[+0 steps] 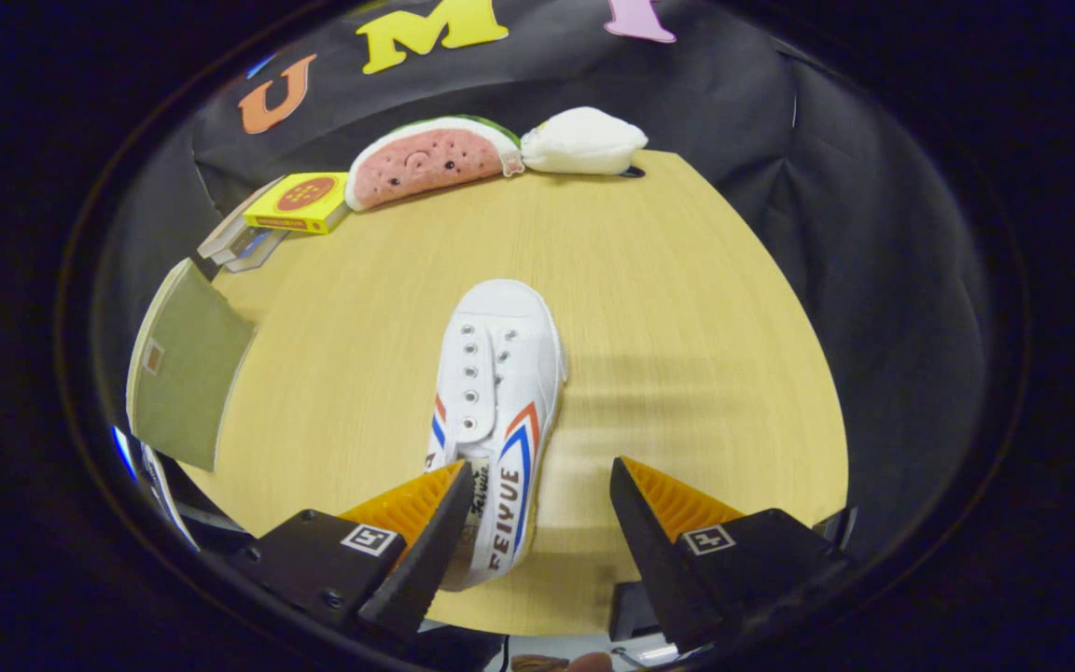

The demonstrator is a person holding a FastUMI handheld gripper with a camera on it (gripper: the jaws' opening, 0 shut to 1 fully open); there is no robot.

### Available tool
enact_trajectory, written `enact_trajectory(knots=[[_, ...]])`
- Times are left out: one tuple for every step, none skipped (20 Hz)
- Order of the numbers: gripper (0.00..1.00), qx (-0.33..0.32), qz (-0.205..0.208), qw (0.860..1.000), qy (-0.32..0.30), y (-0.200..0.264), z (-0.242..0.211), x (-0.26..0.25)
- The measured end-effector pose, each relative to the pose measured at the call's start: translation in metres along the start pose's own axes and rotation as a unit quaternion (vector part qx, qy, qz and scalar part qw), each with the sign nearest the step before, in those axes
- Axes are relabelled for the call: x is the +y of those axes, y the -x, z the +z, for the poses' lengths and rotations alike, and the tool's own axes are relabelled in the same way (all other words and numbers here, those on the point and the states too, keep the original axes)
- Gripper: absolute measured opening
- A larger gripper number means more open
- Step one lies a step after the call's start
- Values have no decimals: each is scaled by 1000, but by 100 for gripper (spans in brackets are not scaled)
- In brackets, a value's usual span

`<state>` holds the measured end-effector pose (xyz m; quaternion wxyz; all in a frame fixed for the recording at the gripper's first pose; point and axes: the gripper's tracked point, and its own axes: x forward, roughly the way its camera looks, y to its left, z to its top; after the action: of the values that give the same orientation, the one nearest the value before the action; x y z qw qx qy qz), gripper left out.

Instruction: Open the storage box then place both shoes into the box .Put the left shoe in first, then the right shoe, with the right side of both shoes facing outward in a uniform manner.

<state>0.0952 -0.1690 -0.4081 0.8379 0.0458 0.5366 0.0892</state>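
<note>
Hovering gripper (542,509) spread, white shoe (498,401) between fingers

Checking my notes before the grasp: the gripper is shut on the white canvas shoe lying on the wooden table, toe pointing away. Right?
Not quite. In the gripper view the gripper is open: the white canvas shoe lies on the wooden table, toe pointing away, beside one finger with a clear gap to the other.

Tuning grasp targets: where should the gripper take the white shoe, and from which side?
Probably the heel collar, approached from the heel end. The white shoe lies upright on the table, toe pointing away, heel nearest the gripper. Its open fingers have the heel partly between them, off toward the left finger, so shift left, then close across the thin collar walls.
</note>
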Motion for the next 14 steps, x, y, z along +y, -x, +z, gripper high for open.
enact_trajectory(knots=[[95,4,2,1000,-1,-6,3,1],[96,6,2,1000,1,-11,6,0],[95,11,5,1000,3,-14,6,1],[95,13,12,1000,1,-15,7,3],[95,20,22,1000,-1,-17,6,6],[94,24,32,999,-4,-19,5,10],[91,28,42,999,-7,-19,5,15],[84,32,54,998,-12,-21,4,19],[76,37,59,997,-20,-20,4,24],[66,36,61,997,-25,-22,5,24],[56,39,62,997,-31,-21,4,22],[51,41,65,996,-46,-19,4,21],[38,41,65,995,-62,-18,5,19],[31,40,64,994,-77,-20,6,16]])
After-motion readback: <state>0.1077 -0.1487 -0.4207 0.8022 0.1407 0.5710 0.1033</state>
